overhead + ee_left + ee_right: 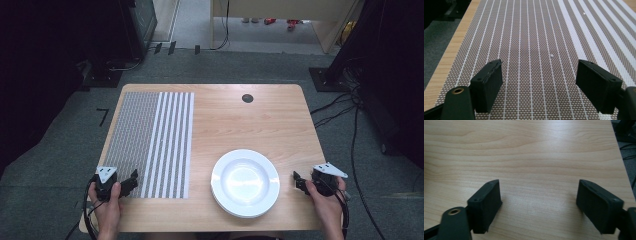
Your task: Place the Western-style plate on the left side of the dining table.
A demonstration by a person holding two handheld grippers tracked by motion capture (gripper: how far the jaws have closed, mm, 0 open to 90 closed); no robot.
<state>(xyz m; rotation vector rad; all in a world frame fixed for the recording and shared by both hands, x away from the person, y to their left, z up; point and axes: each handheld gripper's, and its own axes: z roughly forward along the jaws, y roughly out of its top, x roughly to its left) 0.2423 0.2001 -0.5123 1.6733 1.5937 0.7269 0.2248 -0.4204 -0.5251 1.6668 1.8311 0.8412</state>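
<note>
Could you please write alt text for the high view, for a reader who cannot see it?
A person holds an open left tool over the near end of a striped placemat and an open right tool beside a white plate on a wooden table. The plate is empty and sits near the table's front edge, apart from the mat.

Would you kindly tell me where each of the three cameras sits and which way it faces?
High view: above the near edge, facing forward and down on the table, mat and plate; both hands and forearms show.
Left gripper view: on the left hand-held gripper, facing the mat; open jaws show.
Right gripper view: on the right hand-held gripper, facing bare table; open jaws show.
Shared: both gripper views catch the table's edge.
</note>
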